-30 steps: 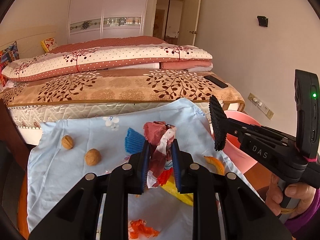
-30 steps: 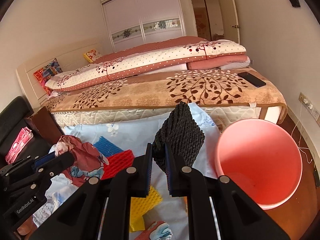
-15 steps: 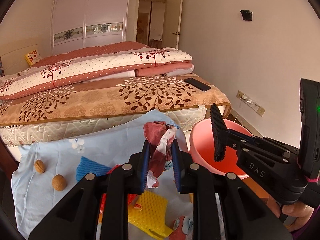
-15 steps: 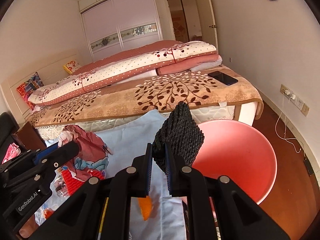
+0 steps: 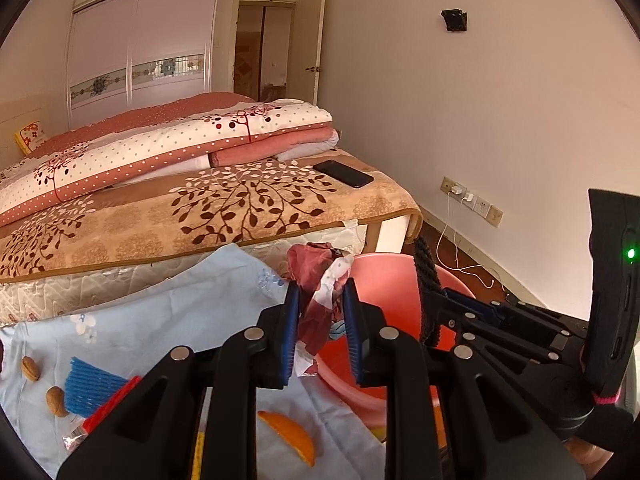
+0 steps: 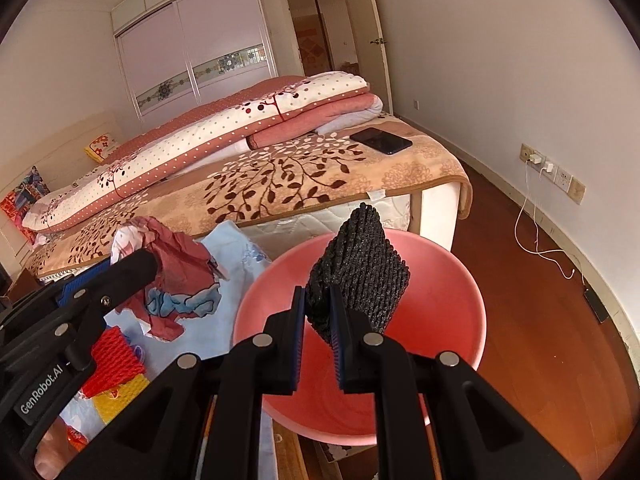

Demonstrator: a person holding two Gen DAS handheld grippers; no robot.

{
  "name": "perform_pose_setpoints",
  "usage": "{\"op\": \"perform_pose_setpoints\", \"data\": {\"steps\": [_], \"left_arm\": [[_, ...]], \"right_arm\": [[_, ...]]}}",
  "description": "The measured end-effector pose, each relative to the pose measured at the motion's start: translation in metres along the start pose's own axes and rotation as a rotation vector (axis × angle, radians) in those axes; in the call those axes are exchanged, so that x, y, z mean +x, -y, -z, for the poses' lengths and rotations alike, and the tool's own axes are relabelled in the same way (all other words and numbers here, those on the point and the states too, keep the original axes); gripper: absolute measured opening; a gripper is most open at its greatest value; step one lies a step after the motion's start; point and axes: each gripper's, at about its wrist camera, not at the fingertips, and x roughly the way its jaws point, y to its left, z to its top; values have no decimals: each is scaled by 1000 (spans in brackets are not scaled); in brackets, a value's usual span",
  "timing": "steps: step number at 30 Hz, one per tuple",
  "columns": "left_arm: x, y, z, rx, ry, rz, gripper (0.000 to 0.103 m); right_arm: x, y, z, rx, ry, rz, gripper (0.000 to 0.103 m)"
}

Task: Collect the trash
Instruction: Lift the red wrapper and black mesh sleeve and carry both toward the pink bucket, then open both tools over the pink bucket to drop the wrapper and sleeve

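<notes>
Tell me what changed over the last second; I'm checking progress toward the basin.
Both grippers swung right, from over the cloth toward the pink basin. The right gripper now holds the black foam over it. The left gripper still clamps the wrapper.

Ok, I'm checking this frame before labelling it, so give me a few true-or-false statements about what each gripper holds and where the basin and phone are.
1. The left gripper is shut on a crumpled wrapper. True.
2. The right gripper is empty. False: it grips a black foam net.
3. The pink basin sits on the bed. False: it is below the bed's foot end.
4. A phone lies on the bed. True.
</notes>
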Motion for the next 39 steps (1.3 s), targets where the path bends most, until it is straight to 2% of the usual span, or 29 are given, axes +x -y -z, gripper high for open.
{"op": "perform_pose_setpoints", "data": {"steps": [12, 21, 23, 24, 28, 32, 39], "left_arm": [[54, 25, 9, -2, -95, 69, 21], [78, 40, 14, 8, -145, 77, 21], [81, 41, 14, 3, -145, 71, 21], [82, 42, 15, 0, -143, 65, 22], [88, 39, 14, -31, -162, 67, 24], [92, 35, 13, -69, -193, 69, 32], [87, 42, 9, -62, -185, 79, 39]], "right_arm": [[24, 32, 10, 23, -63, 35, 12], [32, 45, 12, 27, -95, 35, 12], [34, 46, 12, 20, -105, 38, 18], [35, 47, 12, 19, -109, 41, 25], [35, 51, 11, 8, -114, 47, 33], [31, 54, 11, -2, -104, 54, 37], [17, 58, 8, -8, -80, 63, 44]]}}
